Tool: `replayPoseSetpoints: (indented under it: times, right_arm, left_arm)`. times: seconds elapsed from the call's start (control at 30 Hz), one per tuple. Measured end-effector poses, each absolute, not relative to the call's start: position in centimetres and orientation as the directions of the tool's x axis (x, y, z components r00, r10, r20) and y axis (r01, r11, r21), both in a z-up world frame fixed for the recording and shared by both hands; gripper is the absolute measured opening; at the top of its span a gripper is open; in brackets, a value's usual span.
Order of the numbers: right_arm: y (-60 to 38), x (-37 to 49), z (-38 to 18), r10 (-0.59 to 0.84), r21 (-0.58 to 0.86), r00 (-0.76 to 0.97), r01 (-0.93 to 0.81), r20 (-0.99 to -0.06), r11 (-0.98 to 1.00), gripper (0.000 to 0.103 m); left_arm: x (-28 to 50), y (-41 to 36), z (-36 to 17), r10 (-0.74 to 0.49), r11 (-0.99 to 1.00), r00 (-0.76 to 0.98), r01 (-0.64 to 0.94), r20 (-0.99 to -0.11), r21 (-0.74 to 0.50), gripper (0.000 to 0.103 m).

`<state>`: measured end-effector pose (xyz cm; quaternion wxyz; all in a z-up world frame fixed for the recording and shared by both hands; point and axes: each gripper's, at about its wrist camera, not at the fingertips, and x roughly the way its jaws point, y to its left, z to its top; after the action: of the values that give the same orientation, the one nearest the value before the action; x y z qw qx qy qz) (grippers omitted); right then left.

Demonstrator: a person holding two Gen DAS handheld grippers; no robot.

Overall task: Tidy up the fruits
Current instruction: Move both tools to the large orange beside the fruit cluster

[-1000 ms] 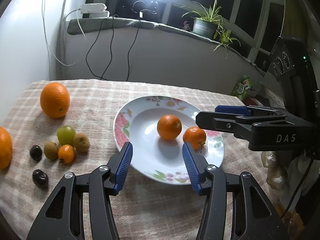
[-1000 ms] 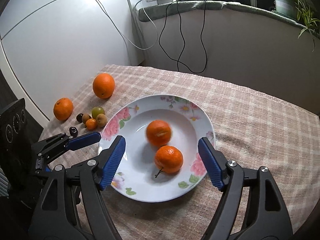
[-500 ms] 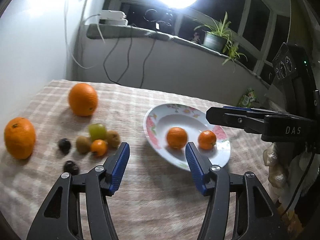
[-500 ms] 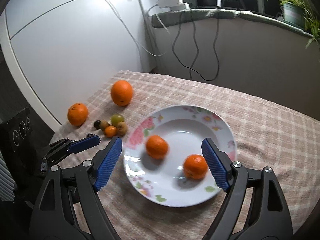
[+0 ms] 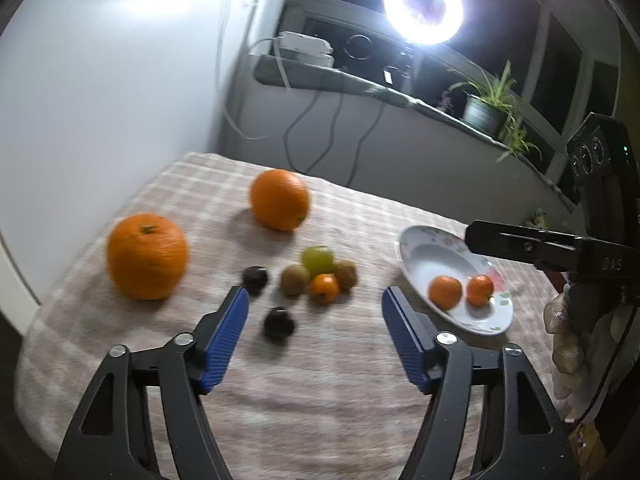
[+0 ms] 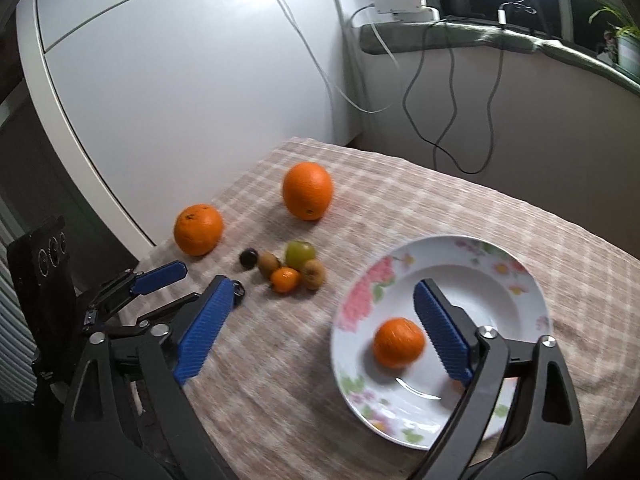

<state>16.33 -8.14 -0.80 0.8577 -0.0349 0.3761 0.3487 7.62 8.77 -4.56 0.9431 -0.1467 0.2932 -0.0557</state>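
Two mandarins (image 5: 445,291) on floral plate (image 5: 420,248); small fruits (image 5: 320,274) clustered beside.

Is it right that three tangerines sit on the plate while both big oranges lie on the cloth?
Not quite: the plate holds two tangerines, not three, as the left wrist view shows. Both big oranges do lie on the cloth.
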Motion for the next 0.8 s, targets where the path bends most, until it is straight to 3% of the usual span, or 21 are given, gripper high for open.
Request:
replayPoseSetpoints:
  times: [0.17, 0.47, 0.8]
  right_arm:
    - [-5.3, 16.5, -0.5, 0.603, 0.222, 0.431, -0.66, -0.671, 0.718, 0.101]
    - [0.8, 17.2, -1.1, 0.641, 0.244, 0.333, -0.727, -0.692, 0.642, 0.102]
    - [7.6, 18.8, -2.8, 0.684, 0.358, 0.191, -0.736, -0.704, 0.575, 0.102]
  left_arm:
    - [7.2, 11.7, -5.1, -0.144, 0.944, 0.829, -0.049, -0.541, -0.327, 0.081]
    - [7.1, 16.6, -6.5, -0.066, 0.923, 0.826, -0.162, -0.559, -0.348, 0.081]
    - [8.8, 18.7, -7.9, -0.089, 0.905, 0.814, -0.176, -0.574, -0.388, 0.081]
